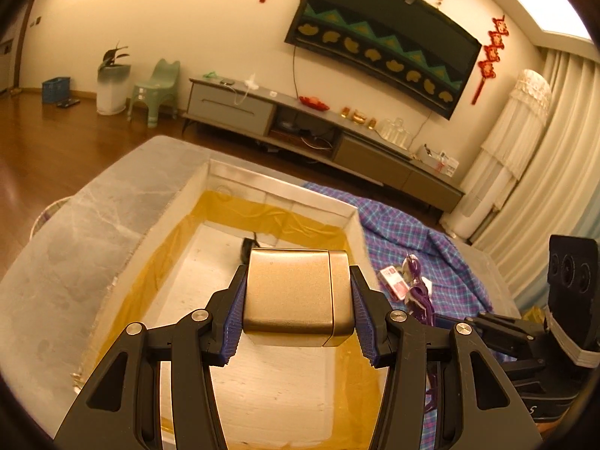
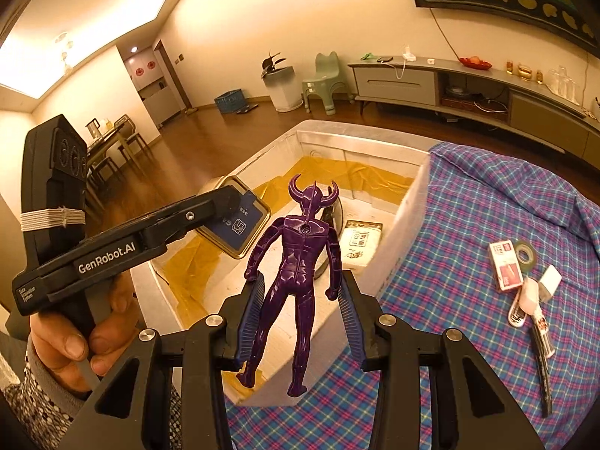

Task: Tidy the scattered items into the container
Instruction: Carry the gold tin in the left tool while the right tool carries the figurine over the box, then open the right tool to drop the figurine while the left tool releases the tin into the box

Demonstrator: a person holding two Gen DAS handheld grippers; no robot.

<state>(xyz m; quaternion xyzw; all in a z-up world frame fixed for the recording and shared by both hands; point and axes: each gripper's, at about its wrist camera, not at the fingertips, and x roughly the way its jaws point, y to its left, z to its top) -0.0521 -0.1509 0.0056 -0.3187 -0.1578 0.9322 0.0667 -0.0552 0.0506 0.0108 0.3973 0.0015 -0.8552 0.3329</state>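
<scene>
My left gripper (image 1: 298, 313) is shut on a gold metal tin (image 1: 296, 296) and holds it above the white foam box (image 1: 262, 183) lined with yellow film. The right wrist view shows that gripper (image 2: 228, 197) and the tin (image 2: 240, 225) over the box's left side. My right gripper (image 2: 300, 303) is shut on a purple horned figure (image 2: 298, 262), held upright above the box's near wall (image 2: 397, 232). Inside the box lie a white packet (image 2: 360, 243) and a dark item. A red-white small box (image 2: 504, 266), tape roll (image 2: 525, 253), eraser (image 2: 549, 281) and pen (image 2: 542, 360) lie on the plaid cloth.
The blue plaid cloth (image 2: 468, 206) covers the table to the right of the box. The red-white box (image 1: 393, 281) and a purple cord (image 1: 420, 296) show in the left wrist view. A TV cabinet (image 2: 468, 86) and a green stool (image 2: 326, 82) stand far behind.
</scene>
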